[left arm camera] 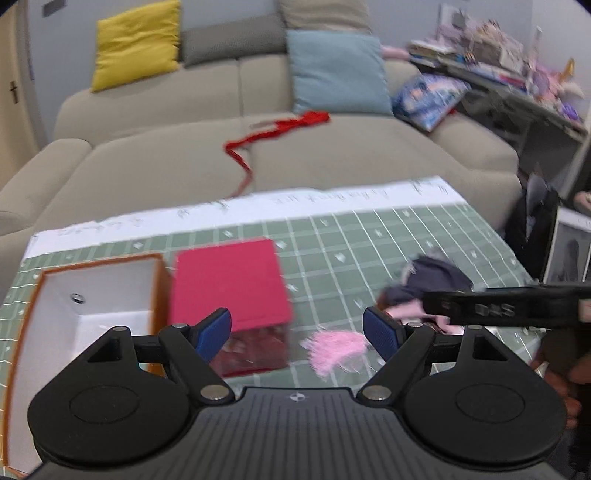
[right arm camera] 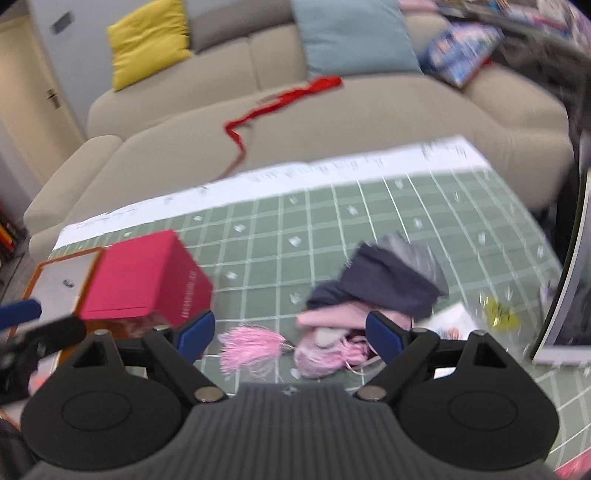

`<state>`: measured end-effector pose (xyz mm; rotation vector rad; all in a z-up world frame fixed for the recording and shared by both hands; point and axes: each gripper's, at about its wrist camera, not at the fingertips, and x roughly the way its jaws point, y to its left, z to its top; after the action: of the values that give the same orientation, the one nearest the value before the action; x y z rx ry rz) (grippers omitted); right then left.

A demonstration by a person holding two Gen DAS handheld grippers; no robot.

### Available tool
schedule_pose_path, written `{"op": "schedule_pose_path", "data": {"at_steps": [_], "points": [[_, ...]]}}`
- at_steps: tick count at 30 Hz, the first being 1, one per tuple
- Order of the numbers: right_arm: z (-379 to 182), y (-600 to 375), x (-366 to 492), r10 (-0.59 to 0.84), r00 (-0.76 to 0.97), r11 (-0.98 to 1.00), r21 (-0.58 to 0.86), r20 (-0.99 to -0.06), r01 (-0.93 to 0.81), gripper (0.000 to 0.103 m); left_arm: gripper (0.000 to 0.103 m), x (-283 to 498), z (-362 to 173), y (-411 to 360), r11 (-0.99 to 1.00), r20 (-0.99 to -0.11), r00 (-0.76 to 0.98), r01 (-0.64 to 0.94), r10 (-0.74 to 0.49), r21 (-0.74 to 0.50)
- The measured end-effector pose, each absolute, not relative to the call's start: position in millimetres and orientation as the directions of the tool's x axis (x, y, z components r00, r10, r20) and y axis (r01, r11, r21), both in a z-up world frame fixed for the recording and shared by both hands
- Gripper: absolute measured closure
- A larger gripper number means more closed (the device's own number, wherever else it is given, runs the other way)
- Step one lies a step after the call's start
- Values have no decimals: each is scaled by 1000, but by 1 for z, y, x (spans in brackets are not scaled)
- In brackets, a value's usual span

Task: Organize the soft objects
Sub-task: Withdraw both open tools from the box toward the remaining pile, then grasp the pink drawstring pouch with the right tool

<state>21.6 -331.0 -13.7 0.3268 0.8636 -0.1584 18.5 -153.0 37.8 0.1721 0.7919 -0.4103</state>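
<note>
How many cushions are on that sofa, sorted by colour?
Yellow cushion: 1
Grey cushion: 1
Light blue cushion: 1
Beige cushion: 1
Patterned blue cushion: 1
Total: 5

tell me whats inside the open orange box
The orange box shows bare white walls and floor, with one small silvery round thing on its wall. The left gripper hides its near part.
</note>
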Motion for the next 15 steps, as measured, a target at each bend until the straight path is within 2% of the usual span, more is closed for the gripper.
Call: {"op": "schedule_pose_path", "data": {"at_steps": [6, 11, 15], "points": [[-57, -352, 42, -11, 571, 937, 191, -821, 293, 18, 8, 17, 14, -188, 884, -747, 601, 466, -284, 38], [-93, -373, 54, 26, 517, 911, 233, -856, 339, 21, 8, 18, -15, -207, 859, -794, 559, 503, -241, 93], [-120, -400, 59, 152, 500, 843, 376, -852, 384, 24, 8, 18, -31, -212, 850, -820, 531, 516, -215, 111]]}}
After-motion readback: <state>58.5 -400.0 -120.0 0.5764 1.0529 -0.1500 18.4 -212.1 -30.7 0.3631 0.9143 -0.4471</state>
